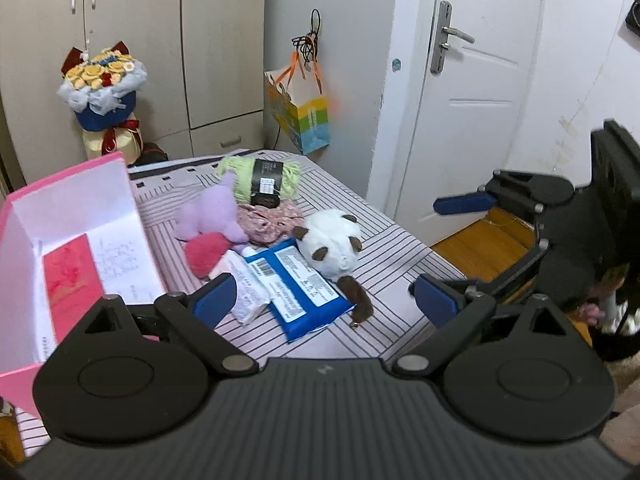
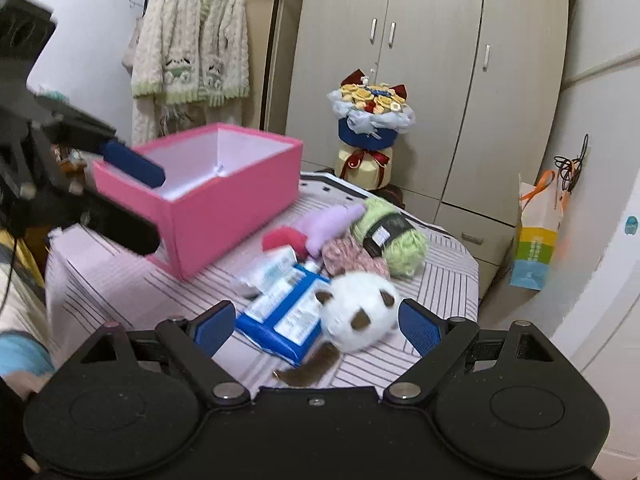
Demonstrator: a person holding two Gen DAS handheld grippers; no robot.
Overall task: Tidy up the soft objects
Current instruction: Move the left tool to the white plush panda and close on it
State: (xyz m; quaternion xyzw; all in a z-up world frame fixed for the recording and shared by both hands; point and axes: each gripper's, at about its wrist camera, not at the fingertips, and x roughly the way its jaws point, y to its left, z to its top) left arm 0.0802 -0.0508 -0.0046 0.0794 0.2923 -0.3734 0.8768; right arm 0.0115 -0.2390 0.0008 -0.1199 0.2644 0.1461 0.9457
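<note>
The pink box (image 1: pixel 60 240) is cut off at the left edge of the left wrist view, and the pink toy (image 1: pixel 206 254) is partly hidden under the purple toy (image 1: pixel 214 212). The left gripper (image 1: pixel 324 300) hangs over the striped bed (image 1: pixel 400 256) with its jaws wide apart and holds nothing, and the right gripper (image 2: pixel 316 320) is wide apart too, low by the panda (image 2: pixel 360 316). The fluffy white panda looks a bit blurry and leans on the blue pack (image 2: pixel 280 316), with the green yarn (image 2: pixel 394 240) behind it.
</note>
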